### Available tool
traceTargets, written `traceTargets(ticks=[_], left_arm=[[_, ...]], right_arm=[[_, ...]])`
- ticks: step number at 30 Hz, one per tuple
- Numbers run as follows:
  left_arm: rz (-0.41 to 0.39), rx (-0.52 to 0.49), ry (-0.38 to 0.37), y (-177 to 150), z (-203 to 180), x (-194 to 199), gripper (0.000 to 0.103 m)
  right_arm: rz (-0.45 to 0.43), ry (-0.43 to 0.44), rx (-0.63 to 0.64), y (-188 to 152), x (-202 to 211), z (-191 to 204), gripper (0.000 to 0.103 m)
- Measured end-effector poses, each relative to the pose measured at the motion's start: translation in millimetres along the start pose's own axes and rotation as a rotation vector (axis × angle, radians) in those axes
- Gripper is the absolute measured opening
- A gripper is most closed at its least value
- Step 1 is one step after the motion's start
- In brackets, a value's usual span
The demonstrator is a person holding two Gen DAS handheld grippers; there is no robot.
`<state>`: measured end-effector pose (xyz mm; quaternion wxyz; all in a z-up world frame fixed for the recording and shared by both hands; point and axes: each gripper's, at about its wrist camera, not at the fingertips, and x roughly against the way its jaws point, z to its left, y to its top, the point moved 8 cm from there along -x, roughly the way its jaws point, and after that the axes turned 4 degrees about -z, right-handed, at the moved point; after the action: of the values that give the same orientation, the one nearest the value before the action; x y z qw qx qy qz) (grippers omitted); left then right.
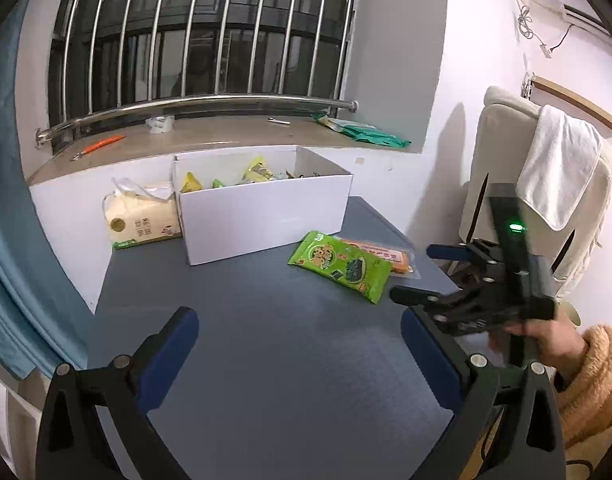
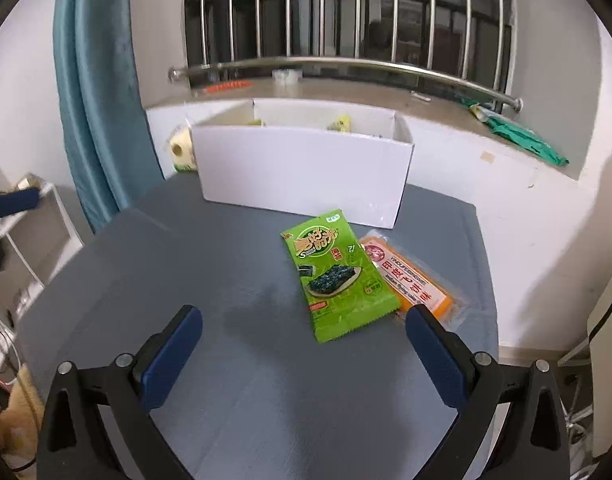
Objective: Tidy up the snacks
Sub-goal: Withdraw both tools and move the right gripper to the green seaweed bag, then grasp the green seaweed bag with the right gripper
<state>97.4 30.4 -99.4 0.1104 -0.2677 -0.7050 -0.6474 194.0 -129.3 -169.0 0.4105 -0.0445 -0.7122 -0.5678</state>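
Your indoor light comes from overhead and reflects as a bright spot in the dark window, the desk shows soft shadows, fisheye bends the edges black, and the left margin of the right view blurs.

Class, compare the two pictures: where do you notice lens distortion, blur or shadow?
Left wrist view: the window bars bow outward, dark corners ring the frame, and the right gripper looks slightly smeared. Right wrist view: the rail curves, a soft shadow darkens the table left of the green packet, and the left edge is blurred.
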Motion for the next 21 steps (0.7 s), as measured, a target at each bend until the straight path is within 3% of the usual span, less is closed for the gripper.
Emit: traceTargets(ticks=[13, 18, 20, 21], left_arm=[[0.023, 0.047, 0.027, -18, 20, 8, 0.103], [0.037, 0.054, 0.034, -26, 24, 8, 0.103], [0.048, 0.056, 0.033, -28, 26, 5, 0.103], [0.050, 0.057, 0.035, -30, 27, 5, 0.103]], right_arm=[[0.148, -0.032, 0.043, 16, -105, -9, 0.103], [0.203, -0.065, 0.033, 9, -128, -22, 0.103], [0.233, -0.081, 0.030, 3, -135, -27, 0.100], [0.227, -0.090, 0.036, 2, -135, -29, 0.091]])
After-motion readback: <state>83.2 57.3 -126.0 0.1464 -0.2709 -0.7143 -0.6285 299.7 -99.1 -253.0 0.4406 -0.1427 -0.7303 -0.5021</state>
